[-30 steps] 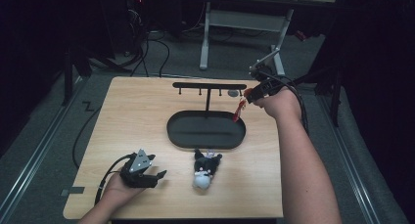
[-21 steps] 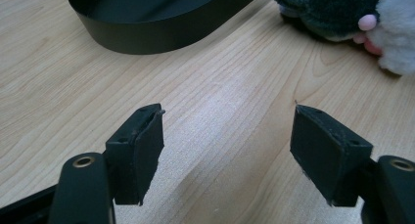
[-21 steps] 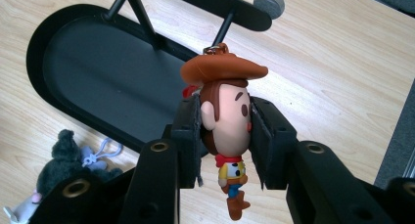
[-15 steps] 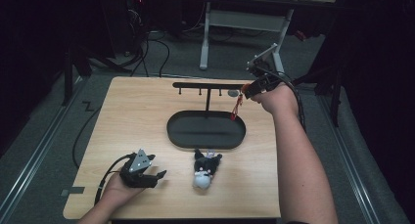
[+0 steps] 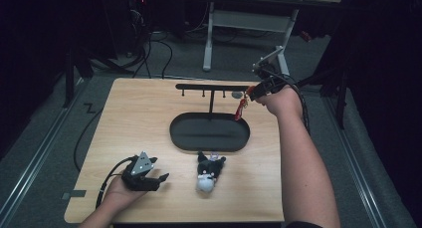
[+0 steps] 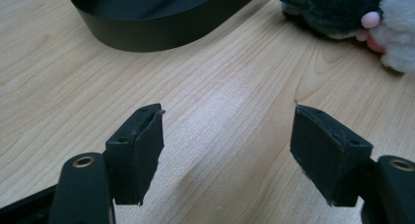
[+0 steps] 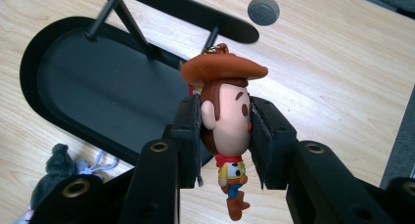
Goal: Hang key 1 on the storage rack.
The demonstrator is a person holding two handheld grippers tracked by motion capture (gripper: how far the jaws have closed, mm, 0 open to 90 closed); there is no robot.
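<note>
The cowboy figure charm (image 7: 226, 121) hangs pinched by its head between the jaws of the right gripper (image 7: 225, 136), held up at the right end of the black hook rack (image 5: 211, 87), just short of its last peg. It looks like a small moulded piece, light and stiff, probably a little slick on the face. The grip across the head seems sound, and it leaves the metal loop above the hat free for a hook. One charm, as far as I can see. One plush toy (image 5: 206, 173) lies on the table (image 5: 134, 118) just in front of the oval tray (image 5: 209, 141); it is soft and should squash under any squeeze. The rack shows four pegs. One grey disc (image 7: 263, 10) sits on the table beyond the rack. The left gripper (image 5: 149, 177) rests near the front edge, jaws spread, holding nothing.
</note>
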